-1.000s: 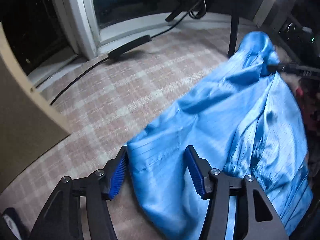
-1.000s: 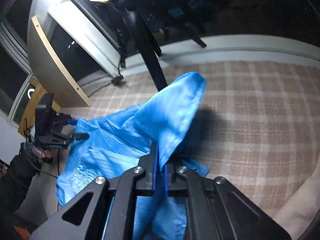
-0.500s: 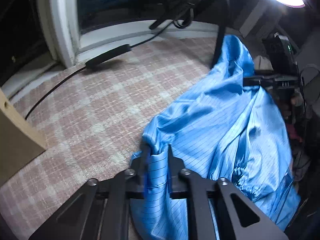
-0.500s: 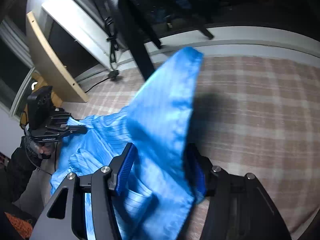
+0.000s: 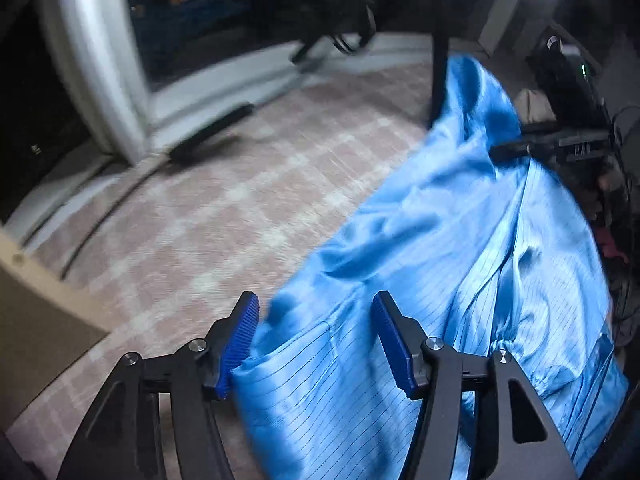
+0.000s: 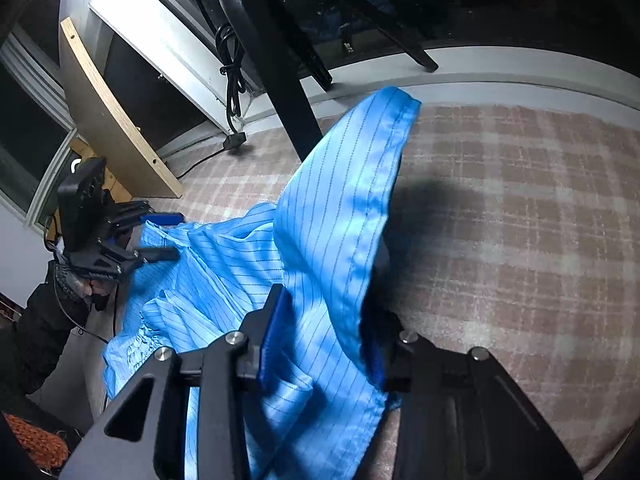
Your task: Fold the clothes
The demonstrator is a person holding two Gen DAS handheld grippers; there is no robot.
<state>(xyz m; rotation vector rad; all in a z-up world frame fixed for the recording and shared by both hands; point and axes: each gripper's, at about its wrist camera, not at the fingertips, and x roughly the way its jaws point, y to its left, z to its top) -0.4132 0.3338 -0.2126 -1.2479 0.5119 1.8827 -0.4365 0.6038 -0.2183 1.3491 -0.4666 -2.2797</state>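
Observation:
A shiny blue pinstriped garment [image 5: 460,260] lies crumpled on the plaid rug [image 5: 200,220]. In the left wrist view my left gripper [image 5: 315,300] hovers over the garment's near edge. Its jaws are opening wide, the cloth lies loose between them, and the left pad just brushes the hem. In the right wrist view my right gripper [image 6: 326,300] has a raised flap of the garment [image 6: 340,200] between its blue pads. These jaws are closing, and a gap still shows. The left gripper [image 6: 160,236] also appears there at the garment's far end, and the right gripper [image 5: 504,150] shows in the left view.
A black stand leg [image 6: 280,80] rises from the rug behind the garment. A wooden board [image 6: 112,120] leans at the left, with a cable and plug [image 6: 234,140] beside it. A dark power strip [image 5: 212,132] lies by the white window frame [image 5: 92,60]. A dark sleeve [image 6: 44,328] holds the left gripper.
The left gripper pinched the garment's edge half a second ago and now stands wide again. The right gripper went from shut on the cloth to wide, then narrower. The flap stands higher.

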